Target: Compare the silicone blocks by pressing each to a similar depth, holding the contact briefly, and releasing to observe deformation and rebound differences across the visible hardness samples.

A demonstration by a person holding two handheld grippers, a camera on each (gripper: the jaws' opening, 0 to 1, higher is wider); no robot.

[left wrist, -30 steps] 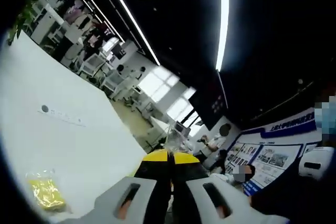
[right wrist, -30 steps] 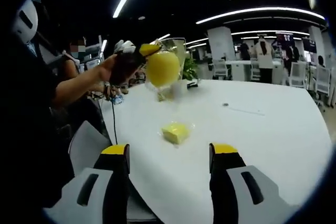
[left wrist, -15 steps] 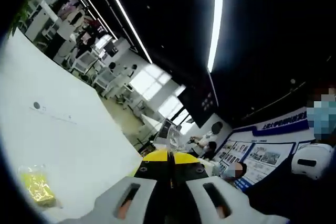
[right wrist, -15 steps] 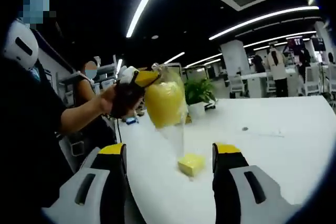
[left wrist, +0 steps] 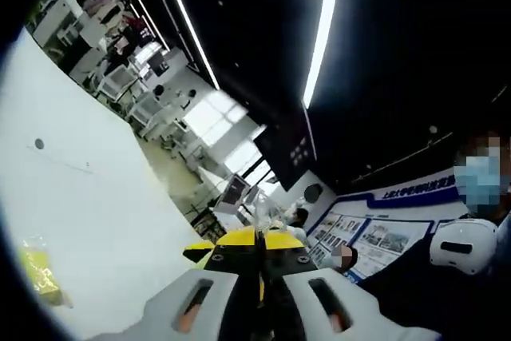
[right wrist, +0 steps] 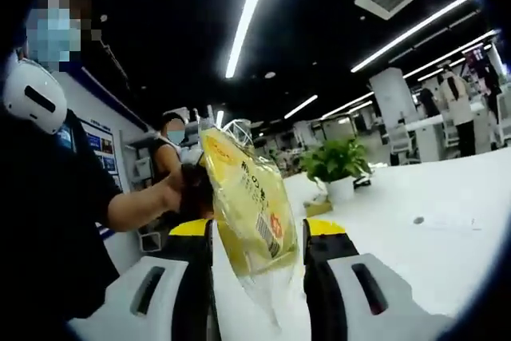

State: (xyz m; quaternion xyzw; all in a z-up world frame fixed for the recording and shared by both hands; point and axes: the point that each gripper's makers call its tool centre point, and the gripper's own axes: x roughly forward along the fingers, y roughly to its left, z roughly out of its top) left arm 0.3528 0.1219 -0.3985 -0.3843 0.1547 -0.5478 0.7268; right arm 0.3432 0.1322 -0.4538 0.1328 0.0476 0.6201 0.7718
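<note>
Nothing pressed yet: left tongs (left wrist: pixel 257 239) pinching the top of a clear bag of yellow silicone blocks (right wrist: pixel 249 207), hanging mid-frame between the spread right tongs (right wrist: pixel 254 239), another bagged yellow block (left wrist: pixel 33 271) lower left on the white counter (left wrist: pixel 96 205).

Yellow block in a clear printed bag (right wrist: pixel 249 209), hanging upright, lifted off the white table (right wrist: pixel 415 237), bag between the right gripper's jaws. Second yellow bagged block (left wrist: pixel 36 271) lies flat on the table, far left.
</note>
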